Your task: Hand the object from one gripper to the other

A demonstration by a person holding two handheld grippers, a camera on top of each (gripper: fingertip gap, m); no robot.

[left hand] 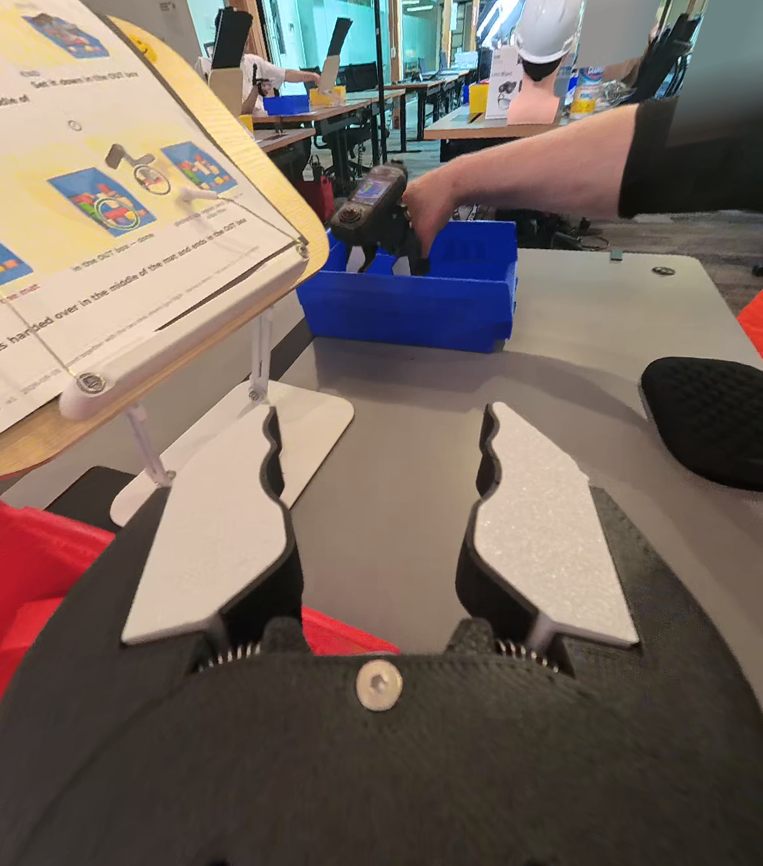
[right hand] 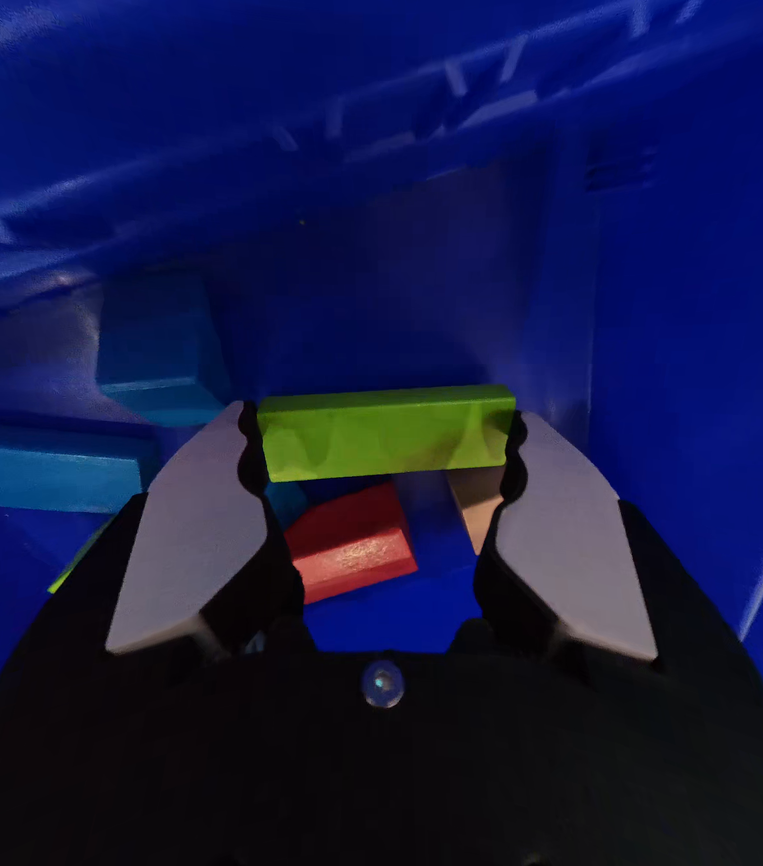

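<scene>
- A printed instruction sheet with writing and small colour pictures is noted on a tilted wooden stand at the left; its wording is not transcribed
- A small lit screen is seen on the body of the right gripper; its content cannot be read
- Labelled containers and a sign are observed on far desks, too blurred to read
- The left gripper is held over the grey mat with its fingers well apart and nothing between them
- The right gripper is lowered into the blue bin by a hand; its jaws are set wide and the pads are seen against both ends of the green block
- The green block is located inside the blue bin, above a red block and near blue blocks
- The surface is a light grey table; a red bin is placed at the near left and a black ribbed pad at the right
- The room is an open workspace with rows of desks, and a white hard hat is noted on a display head
</scene>
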